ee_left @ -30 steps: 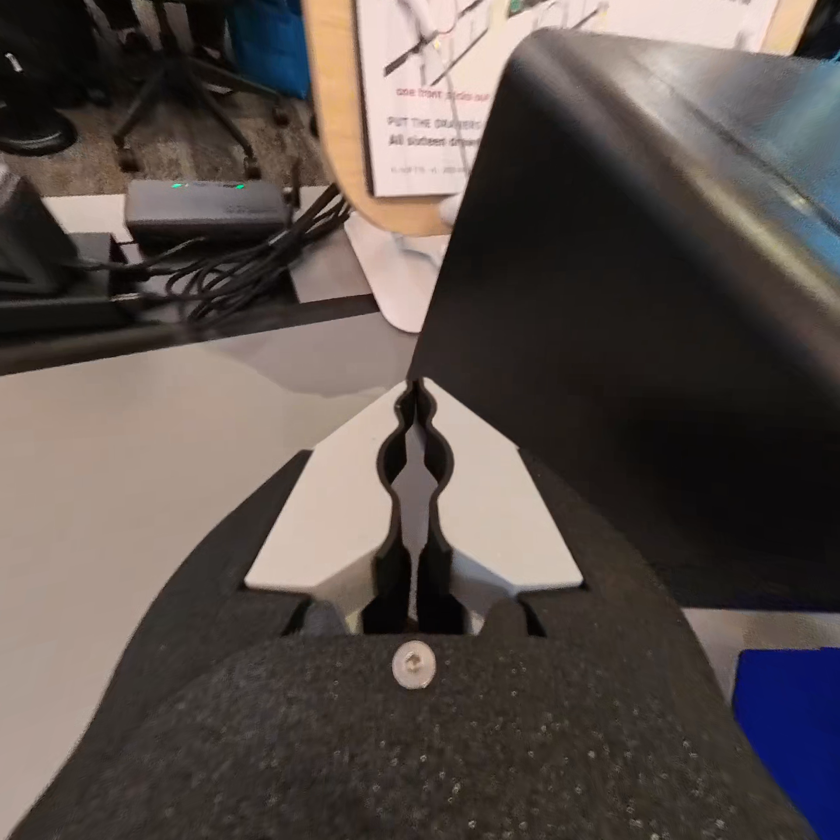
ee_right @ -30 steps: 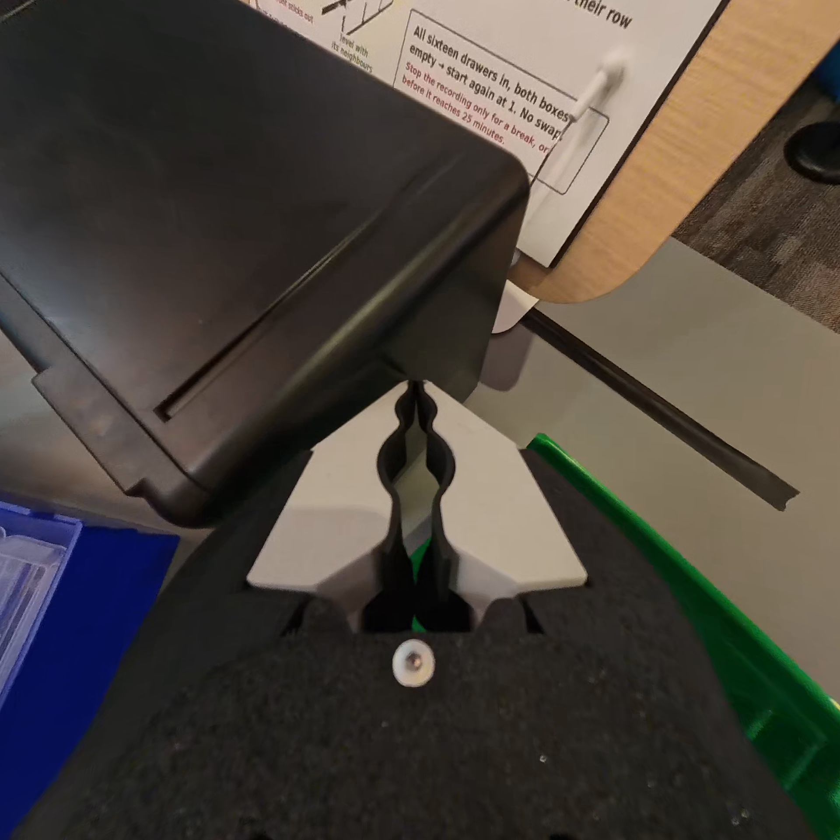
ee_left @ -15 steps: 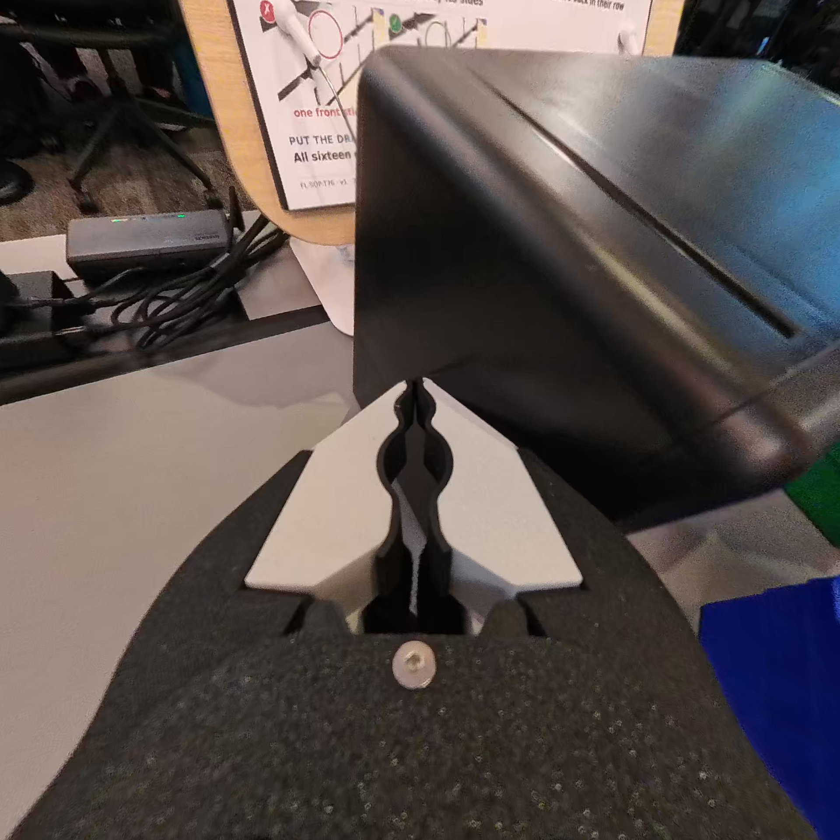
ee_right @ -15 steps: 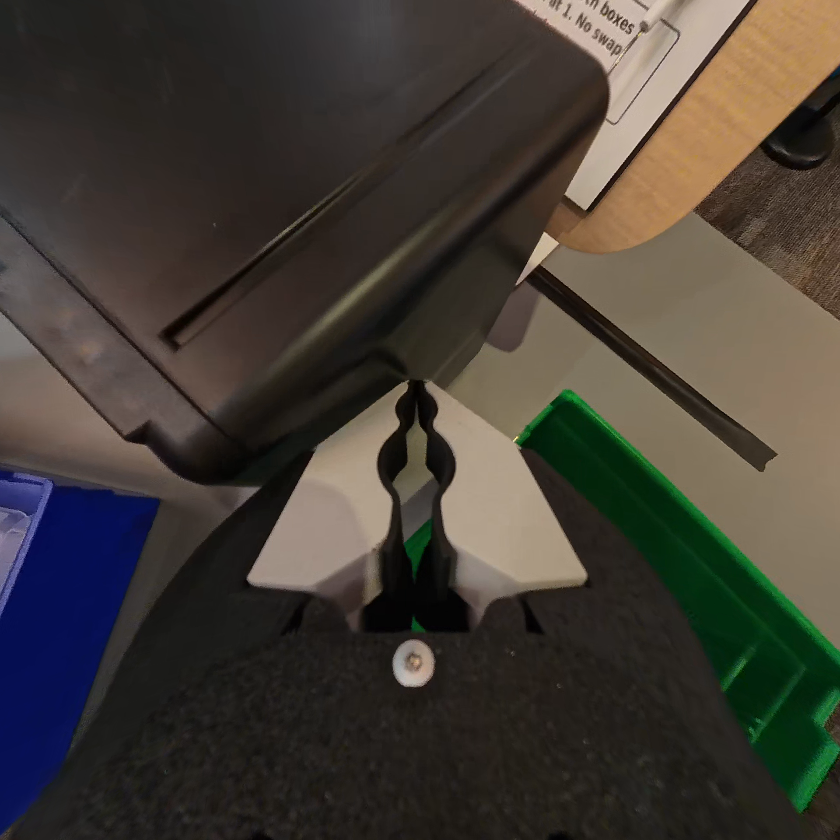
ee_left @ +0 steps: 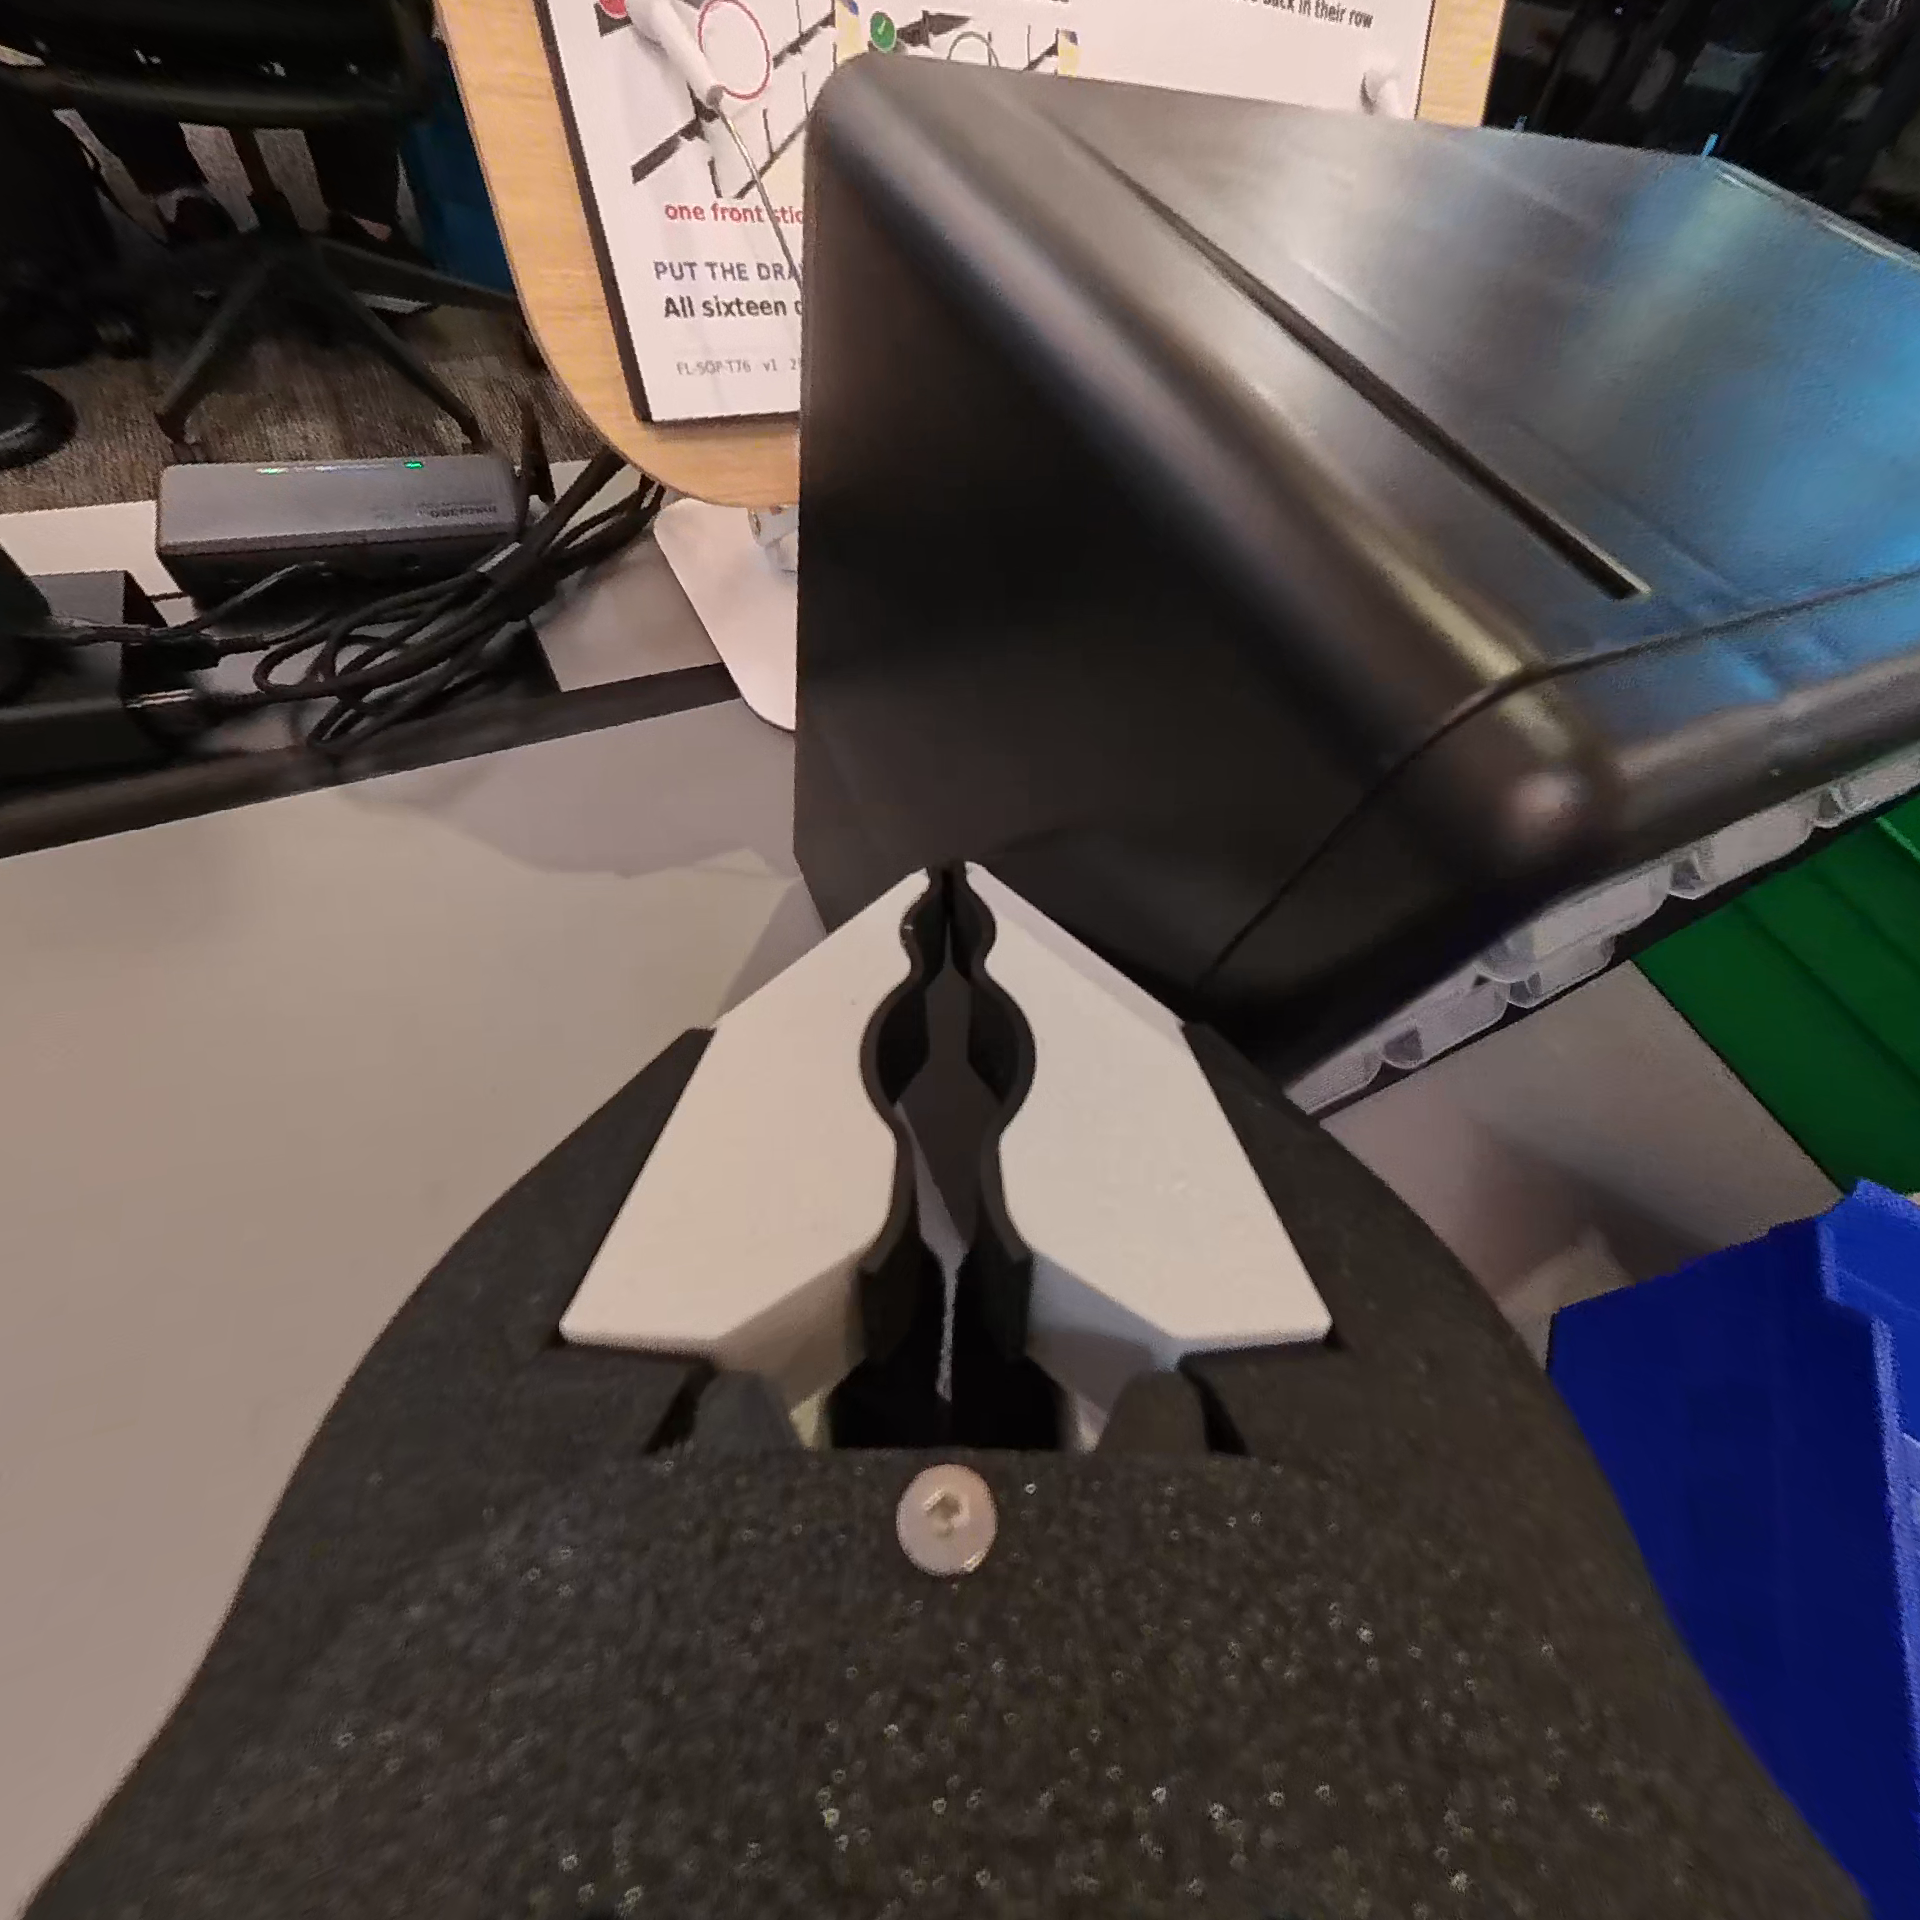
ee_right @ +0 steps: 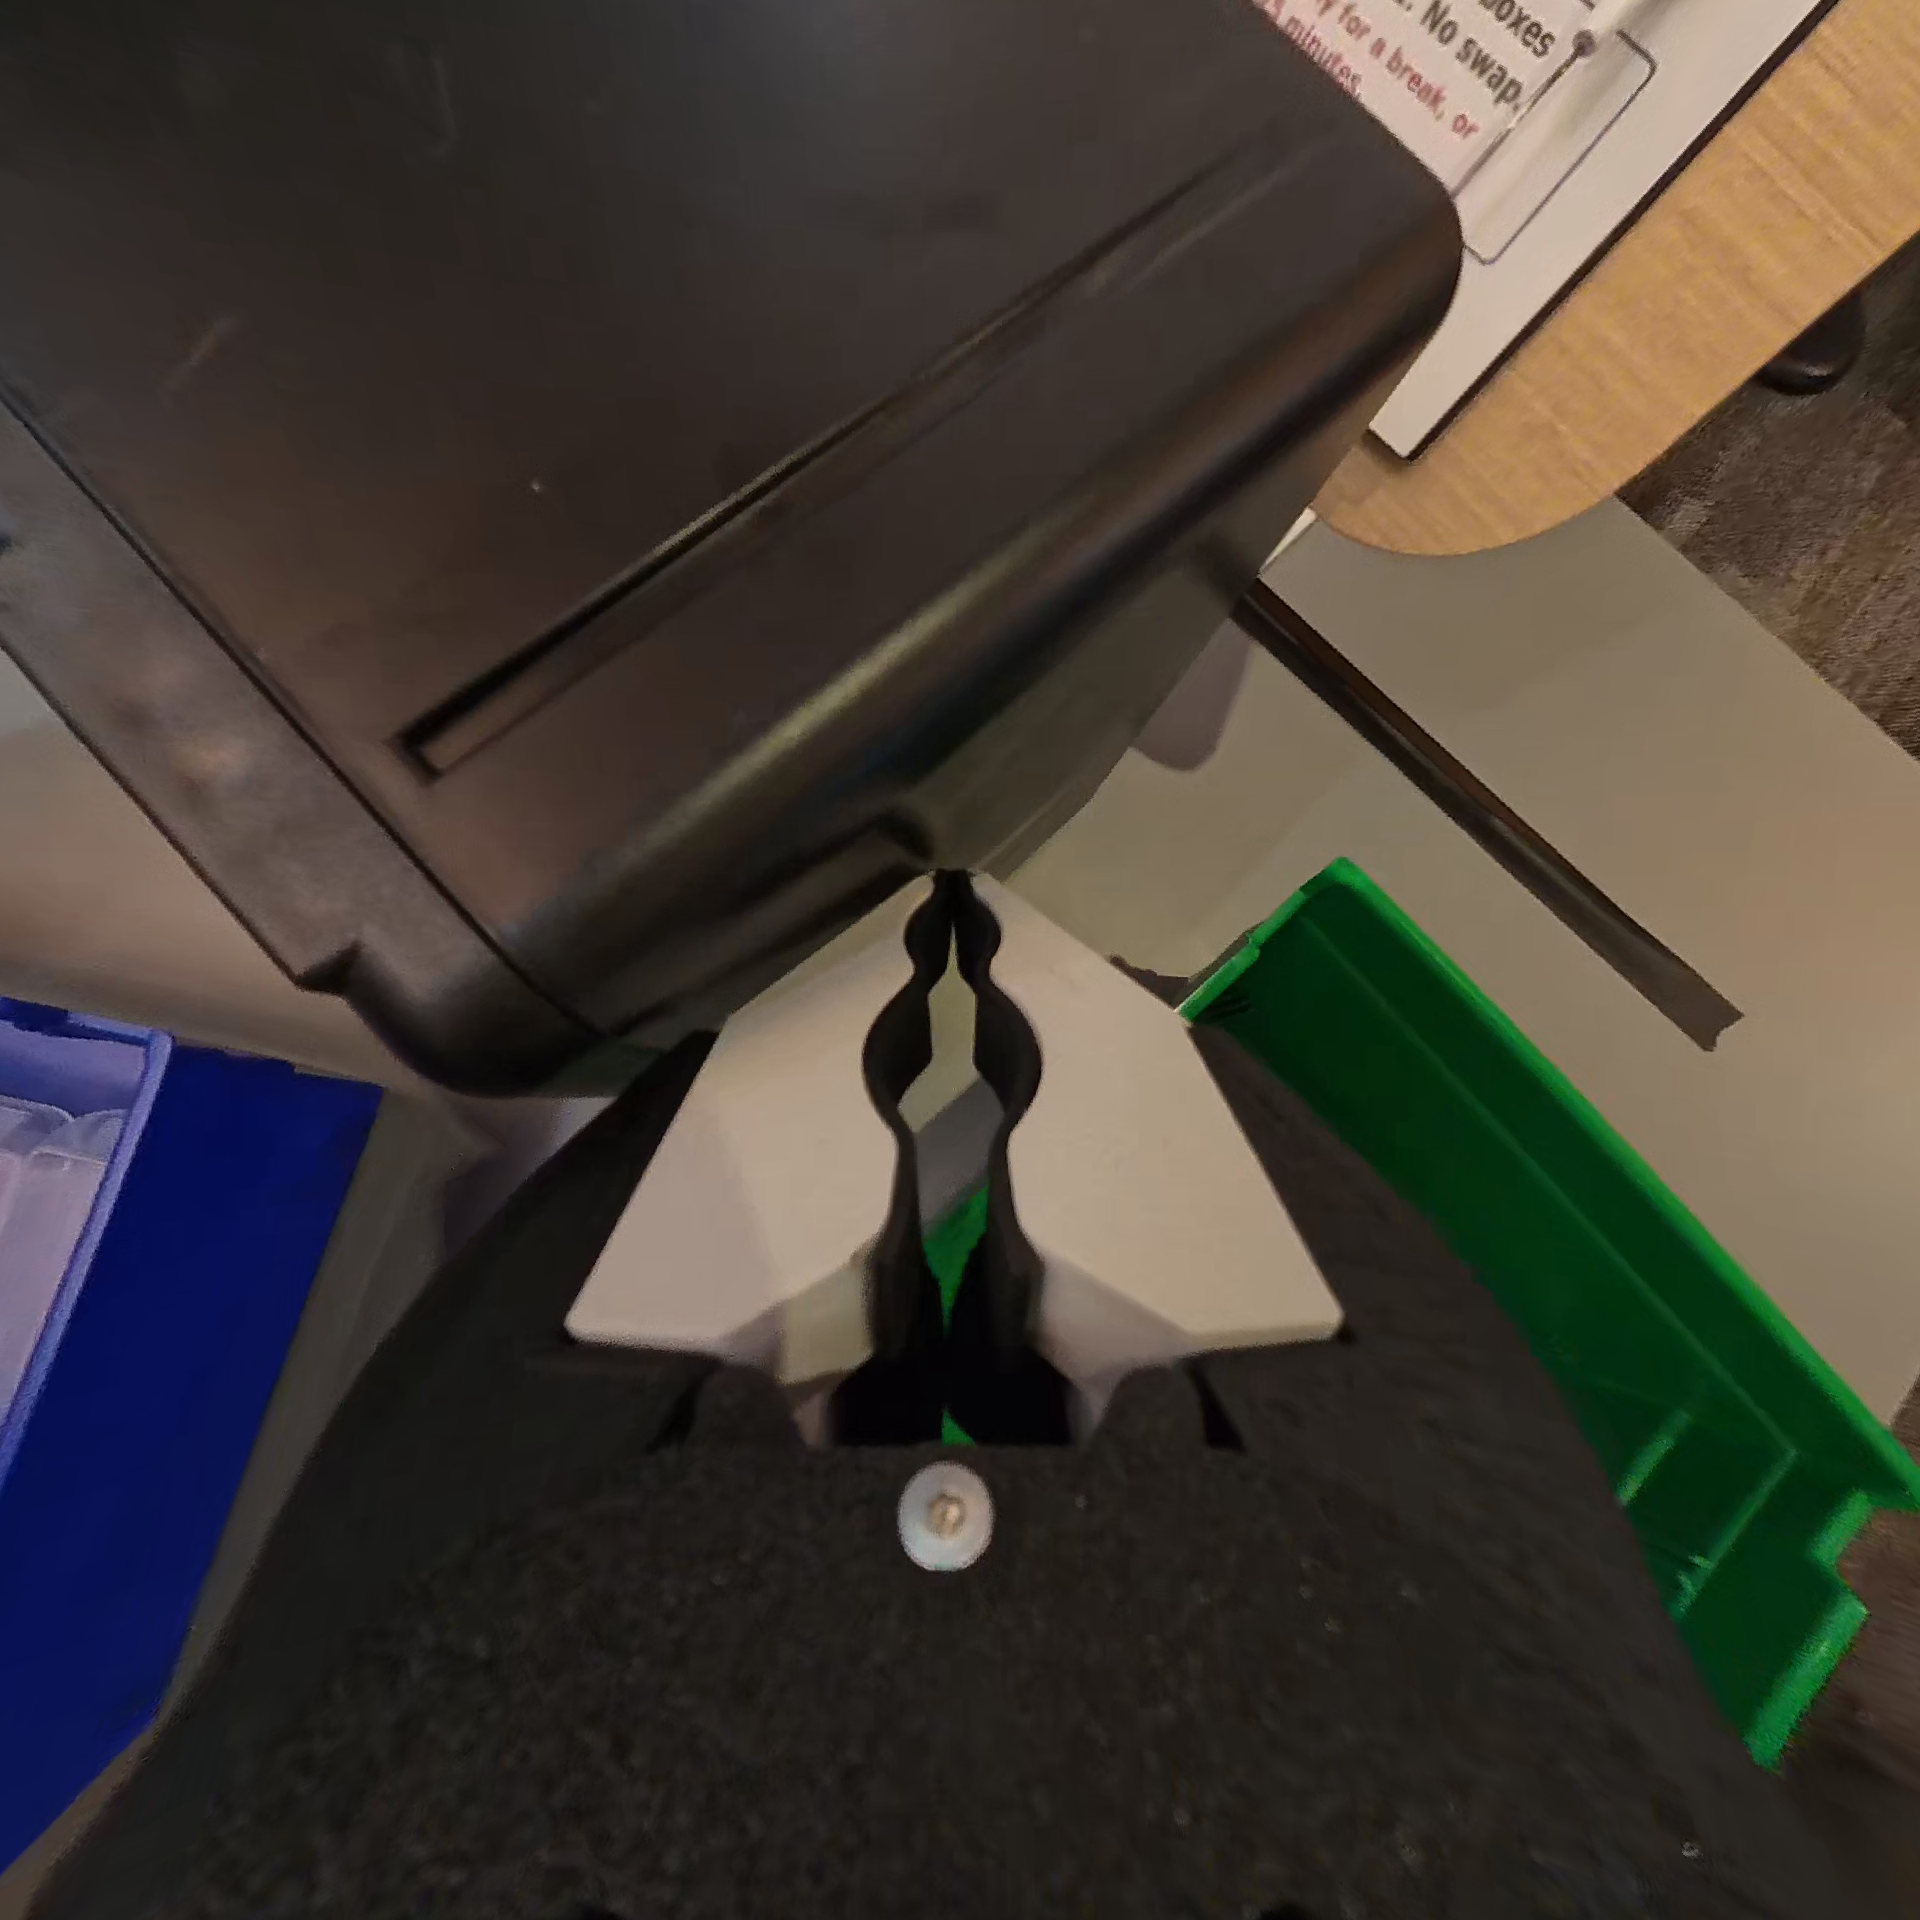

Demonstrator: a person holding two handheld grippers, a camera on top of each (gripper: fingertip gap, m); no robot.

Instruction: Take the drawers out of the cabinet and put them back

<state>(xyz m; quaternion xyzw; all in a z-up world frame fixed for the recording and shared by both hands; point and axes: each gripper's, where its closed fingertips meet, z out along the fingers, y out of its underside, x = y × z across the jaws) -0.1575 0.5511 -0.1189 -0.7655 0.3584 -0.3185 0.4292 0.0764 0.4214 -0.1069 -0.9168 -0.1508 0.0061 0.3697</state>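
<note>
The black cabinet (ee_left: 1247, 468) fills the upper right of the left wrist view and looks tilted. Its row of clear drawer fronts (ee_left: 1558, 956) shows along its lower right edge. My left gripper (ee_left: 951, 883) is shut, with its tips pressed against the cabinet's left side wall. In the right wrist view the cabinet (ee_right: 623, 364) fills the upper left. My right gripper (ee_right: 951, 883) is shut, with its tips against the cabinet's right side near the top edge. Neither gripper has anything between its fingers.
A blue bin (ee_right: 156, 1299) with clear drawers (ee_right: 42, 1195) in it lies in front of the cabinet, and also shows in the left view (ee_left: 1745, 1507). A green bin (ee_right: 1507, 1195) lies to the right. A sign board (ee_left: 675, 260) stands behind, with a black box and cables (ee_left: 332, 509) at the far left.
The cabinet has turned and tipped between both shut grippers. Its top and drawer fronts now show in the left view, and more of the green bin shows in the right view.
</note>
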